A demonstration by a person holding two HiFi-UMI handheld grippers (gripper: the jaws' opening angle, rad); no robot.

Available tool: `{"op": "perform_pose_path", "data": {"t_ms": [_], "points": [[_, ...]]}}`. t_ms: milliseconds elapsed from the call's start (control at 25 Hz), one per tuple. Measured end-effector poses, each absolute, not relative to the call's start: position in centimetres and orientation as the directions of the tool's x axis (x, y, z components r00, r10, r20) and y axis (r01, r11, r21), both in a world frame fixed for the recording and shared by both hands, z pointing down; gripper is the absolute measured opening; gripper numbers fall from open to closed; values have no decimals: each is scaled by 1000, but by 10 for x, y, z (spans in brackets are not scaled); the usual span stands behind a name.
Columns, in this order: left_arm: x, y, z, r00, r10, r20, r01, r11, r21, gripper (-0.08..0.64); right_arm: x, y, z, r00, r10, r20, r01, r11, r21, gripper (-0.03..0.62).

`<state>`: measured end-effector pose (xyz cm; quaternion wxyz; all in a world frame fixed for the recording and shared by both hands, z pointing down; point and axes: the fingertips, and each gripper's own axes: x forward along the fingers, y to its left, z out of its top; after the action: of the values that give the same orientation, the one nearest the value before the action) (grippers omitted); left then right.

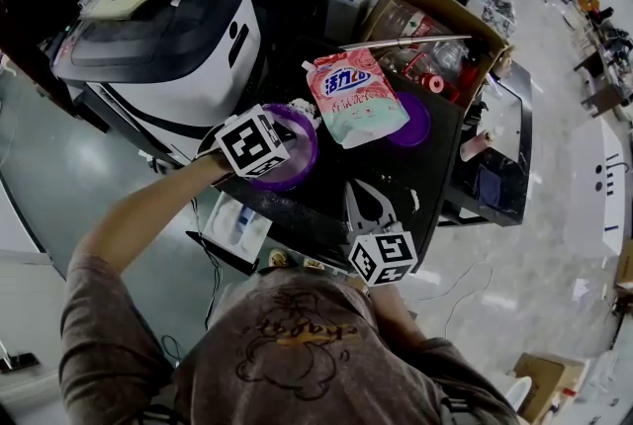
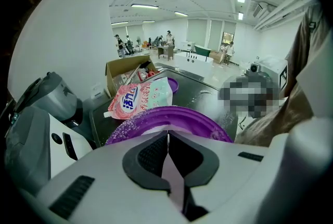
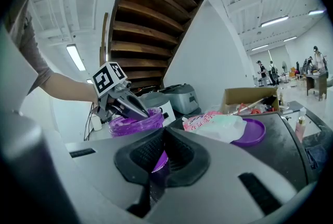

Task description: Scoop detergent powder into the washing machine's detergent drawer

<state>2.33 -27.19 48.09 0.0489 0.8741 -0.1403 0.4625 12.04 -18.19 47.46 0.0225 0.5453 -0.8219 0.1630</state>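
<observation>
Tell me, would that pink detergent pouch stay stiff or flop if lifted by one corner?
Probably flop: the detergent pouch lies slumped flat, partly over the purple lid. Its glossy film may be slippery. Any contents would likely slide to the low end, making it sag.

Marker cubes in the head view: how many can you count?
2 marker cubes. One cube rides the left gripper, over the purple tub; the other cube rides the right gripper, nearer the person. None seems hidden.

Left gripper point(image 1: 281, 142) at purple tub point(image 1: 298, 168), pink detergent pouch point(image 1: 353, 97) overlapping purple lid point(image 1: 416, 125), right gripper point(image 1: 359, 197) nearby, dark table point(image 1: 401, 178)
</observation>
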Motion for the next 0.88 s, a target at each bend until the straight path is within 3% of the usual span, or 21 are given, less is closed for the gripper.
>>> {"op": "perform_pose_path", "data": {"t_ms": [880], "points": [[30,-233,487,552,17,834,-193,-970,147,23,125,-183,478,-398,-891,220,-907,345,-243,3]]}}
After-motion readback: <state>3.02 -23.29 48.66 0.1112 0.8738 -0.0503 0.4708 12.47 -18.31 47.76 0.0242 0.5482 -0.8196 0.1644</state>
